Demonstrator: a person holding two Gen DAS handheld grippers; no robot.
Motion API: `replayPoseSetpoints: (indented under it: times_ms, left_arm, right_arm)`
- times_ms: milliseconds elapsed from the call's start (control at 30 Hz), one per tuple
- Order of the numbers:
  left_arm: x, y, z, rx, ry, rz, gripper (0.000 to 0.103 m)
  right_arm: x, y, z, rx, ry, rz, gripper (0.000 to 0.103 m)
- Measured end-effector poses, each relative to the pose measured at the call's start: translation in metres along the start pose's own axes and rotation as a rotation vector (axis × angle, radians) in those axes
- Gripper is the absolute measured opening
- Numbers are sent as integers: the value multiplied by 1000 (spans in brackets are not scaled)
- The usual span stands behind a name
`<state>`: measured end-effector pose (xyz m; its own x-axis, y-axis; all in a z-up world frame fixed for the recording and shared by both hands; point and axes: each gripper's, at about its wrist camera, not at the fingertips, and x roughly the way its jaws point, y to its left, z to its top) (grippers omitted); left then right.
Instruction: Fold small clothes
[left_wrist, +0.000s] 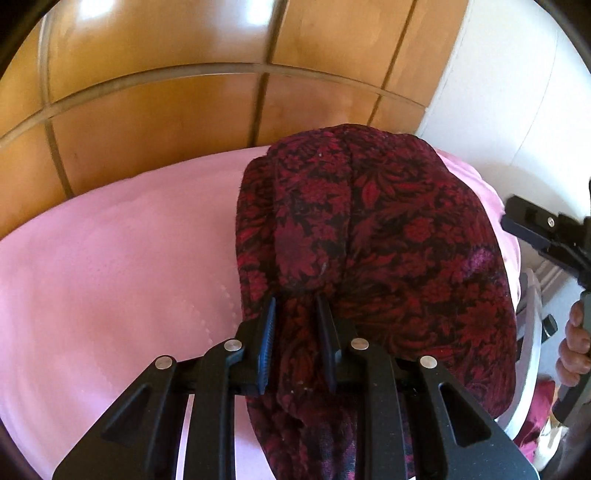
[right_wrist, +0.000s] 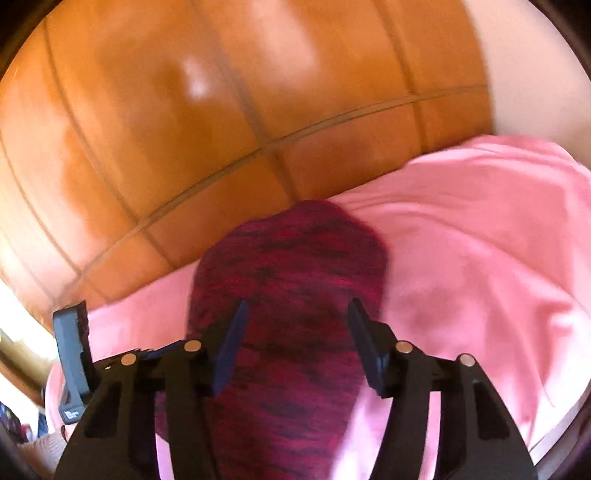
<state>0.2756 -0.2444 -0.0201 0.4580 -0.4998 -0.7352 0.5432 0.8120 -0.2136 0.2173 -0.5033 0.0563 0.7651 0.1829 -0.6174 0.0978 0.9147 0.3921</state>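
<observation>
- Left gripper (left_wrist: 295, 308): jaws drawn close together, pinching a bunched fold of the dark red floral garment (left_wrist: 388, 236). Cloth filled the narrow gap between the two fingers; the ribbed blue pad of the left finger pressed against the fabric.
- Right gripper (right_wrist: 297, 314): jaws spread wide, nothing between the pads. The garment (right_wrist: 288, 295) lay below and ahead of the open fingers; contact with the cloth could not be judged, as the right wrist view was motion-blurred.
- Garment position: lying on the pink sheet (left_wrist: 110, 266), gathered toward the left gripper, with a raised seam or crease running away from the pinch toward its far edge. Far edge rounded and close to the far border of the sheet.
- In the left wrist view, the right gripper (left_wrist: 535, 225) appeared at the right edge, beside the garment, with the person's hand (left_wrist: 576, 343) on its handle.
- In the right wrist view, one finger of the left gripper (right_wrist: 74, 339) appeared at the left edge, over the sheet (right_wrist: 480, 258).
- Beyond the sheet: orange-brown tiled floor (left_wrist: 166, 110) with pale grout lines.
- Far right, left wrist view: a white wall (left_wrist: 517, 92).
</observation>
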Motion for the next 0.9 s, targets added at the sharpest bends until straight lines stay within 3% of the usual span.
replayPoseSetpoints:
  times_ms: [100, 233, 367, 467, 633, 800, 900]
  left_arm:
    - [-2, 7, -4, -18, 2, 28, 22]
    - [-2, 24, -7, -49, 10, 91, 22]
    - [-3, 33, -10, -89, 9, 89, 22]
    - [-12, 26, -15, -87, -17, 91, 22]
    - [-24, 19, -17, -83, -39, 99, 22]
    - [-29, 17, -19, -83, -46, 110, 22]
    - [-29, 15, -20, -79, -48, 116, 22]
  right_arm:
    - [36, 29, 6, -86, 71, -77, 52]
    - [92, 45, 11, -93, 149, -121, 53]
    - [114, 55, 6, -176, 152, -194, 54]
    - [102, 43, -3, -176, 124, -182, 54]
    - [61, 43, -2, -136, 49, -144, 65]
    - [25, 51, -23, -140, 20, -147, 64]
    - [9, 55, -42, -140, 27, -149, 56]
